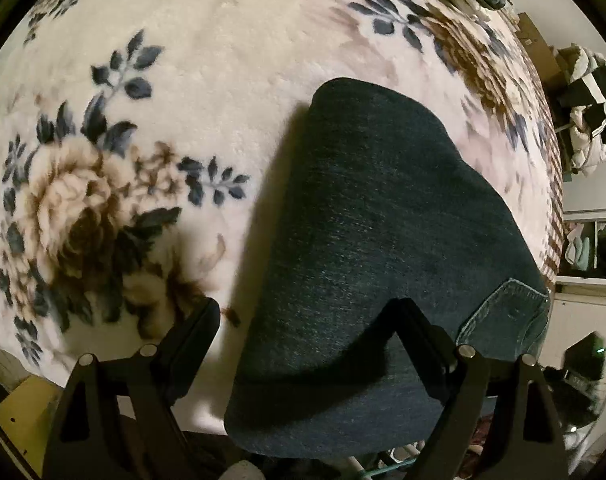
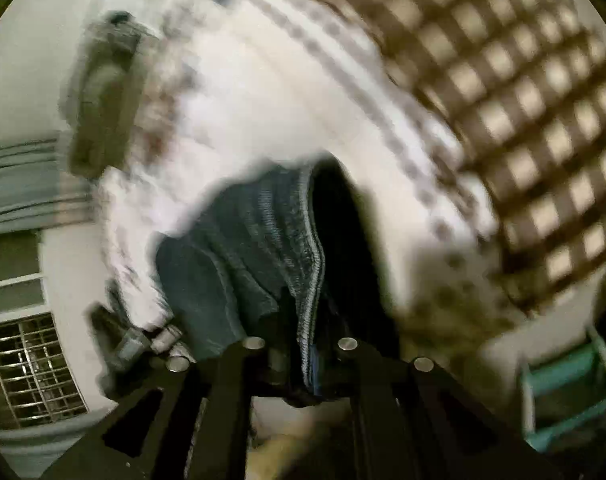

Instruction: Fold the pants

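Jeans [image 1: 383, 240], folded on the blanket [image 1: 223, 80]: my right claw [image 2: 303, 344] clamps their seamed edge for folding, my left claw [image 1: 307, 320] spread above them.

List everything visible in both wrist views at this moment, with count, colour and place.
dark blue denim pants: one, folded lengthwise on the blanket, back pocket at right; an edge clamped in the right wrist view
cream floral plush blanket: one, brown and blue flowers, brown checked border, under the pants
clothes pile: black and white, far right beyond the blanket
barred window: one, lower left, blurred
left gripper: black, open, over the pants' near end
right gripper: black, shut on the pants
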Demonstrator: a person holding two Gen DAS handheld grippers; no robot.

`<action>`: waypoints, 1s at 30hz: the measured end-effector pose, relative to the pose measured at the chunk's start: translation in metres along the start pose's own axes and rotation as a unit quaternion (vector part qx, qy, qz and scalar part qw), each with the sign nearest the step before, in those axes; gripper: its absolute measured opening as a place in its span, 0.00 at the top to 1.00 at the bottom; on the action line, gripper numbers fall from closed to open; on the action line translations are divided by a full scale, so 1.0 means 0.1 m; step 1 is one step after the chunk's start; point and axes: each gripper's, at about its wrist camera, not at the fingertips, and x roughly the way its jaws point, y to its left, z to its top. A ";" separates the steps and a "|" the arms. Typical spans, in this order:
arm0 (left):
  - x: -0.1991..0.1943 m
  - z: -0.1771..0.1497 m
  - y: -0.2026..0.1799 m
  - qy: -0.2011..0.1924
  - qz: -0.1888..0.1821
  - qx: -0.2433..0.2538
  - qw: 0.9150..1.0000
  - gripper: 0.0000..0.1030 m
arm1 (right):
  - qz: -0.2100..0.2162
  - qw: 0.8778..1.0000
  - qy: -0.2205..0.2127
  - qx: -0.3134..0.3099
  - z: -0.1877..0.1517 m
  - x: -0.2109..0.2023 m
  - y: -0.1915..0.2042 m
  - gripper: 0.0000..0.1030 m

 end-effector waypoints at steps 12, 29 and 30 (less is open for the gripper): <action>0.04 -0.01 0.05 0.005 0.001 -0.003 1.000 0.13 | 0.104 0.983 0.065 0.133 -0.18 0.50 -0.63 0.12; 0.01 -0.11 -0.01 0.005 -0.004 0.004 1.000 0.13 | -0.004 0.999 -0.033 -0.017 -0.12 -0.09 -0.06 0.49; 0.00 -0.12 -0.03 0.004 -0.002 0.011 1.000 0.13 | 0.017 0.999 -0.045 -0.011 -0.13 -0.19 -0.10 0.44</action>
